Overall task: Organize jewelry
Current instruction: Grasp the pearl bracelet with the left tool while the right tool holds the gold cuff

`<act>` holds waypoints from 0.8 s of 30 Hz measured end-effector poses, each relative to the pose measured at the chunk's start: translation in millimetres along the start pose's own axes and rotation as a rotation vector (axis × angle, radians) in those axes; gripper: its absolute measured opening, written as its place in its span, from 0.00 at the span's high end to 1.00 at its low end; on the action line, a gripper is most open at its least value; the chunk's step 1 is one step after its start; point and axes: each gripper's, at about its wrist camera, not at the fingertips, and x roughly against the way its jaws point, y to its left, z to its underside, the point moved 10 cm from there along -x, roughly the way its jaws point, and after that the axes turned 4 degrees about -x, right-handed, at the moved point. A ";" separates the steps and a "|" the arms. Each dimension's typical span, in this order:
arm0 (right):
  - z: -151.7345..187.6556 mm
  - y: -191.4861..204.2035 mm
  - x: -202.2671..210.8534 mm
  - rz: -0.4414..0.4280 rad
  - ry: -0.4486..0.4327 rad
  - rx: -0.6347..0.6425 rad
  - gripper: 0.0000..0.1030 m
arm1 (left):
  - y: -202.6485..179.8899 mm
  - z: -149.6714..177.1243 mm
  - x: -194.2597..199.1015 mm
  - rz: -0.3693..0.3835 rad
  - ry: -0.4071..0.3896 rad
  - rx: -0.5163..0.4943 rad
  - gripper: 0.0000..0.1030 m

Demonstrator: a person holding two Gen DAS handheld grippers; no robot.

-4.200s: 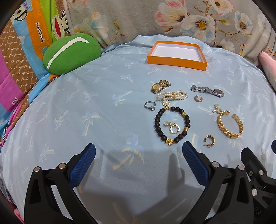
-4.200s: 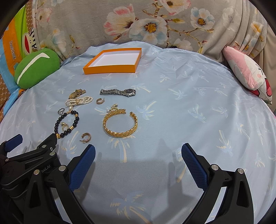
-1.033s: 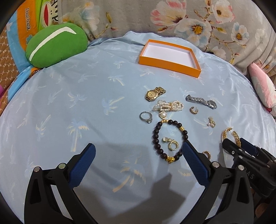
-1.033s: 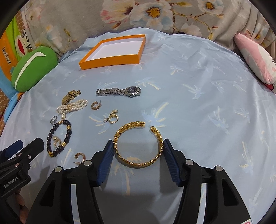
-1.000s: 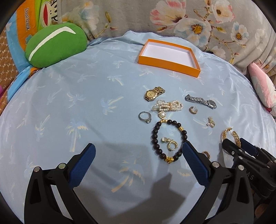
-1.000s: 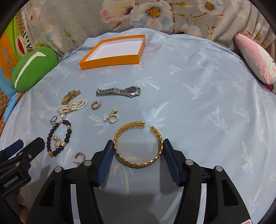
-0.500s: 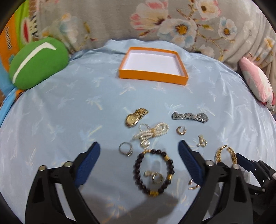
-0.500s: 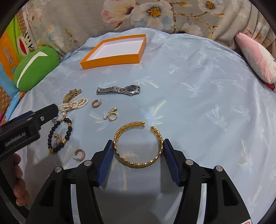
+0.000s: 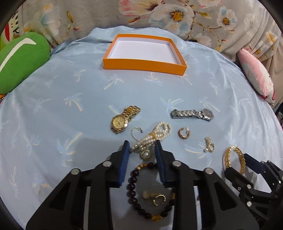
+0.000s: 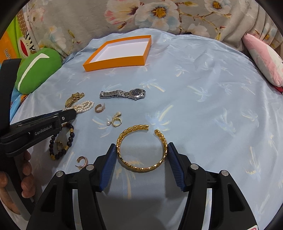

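An empty orange box stands at the back of the light blue cloth; it also shows in the right wrist view. My right gripper is shut on the gold cuff bracelet, pads touching both sides. My left gripper has its jaws narrowed around the near end of the pearl bracelet; whether the pads touch it is unclear. A black bead bracelet lies between the left fingers with gold earrings inside it. A gold watch and a silver watch lie further out.
Loose earrings and a small hoop lie on the cloth. A green cushion sits far left, a pink cushion far right, a floral backrest behind.
My left gripper has moved forward over the bead bracelet and closed its jaws in around the pearl bracelet. The right gripper stays shut on the gold cuff.
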 end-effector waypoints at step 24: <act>-7.7 -4.3 13.9 -0.005 -0.042 -0.013 0.45 | -26.5 2.4 47.5 0.079 -0.100 0.019 0.97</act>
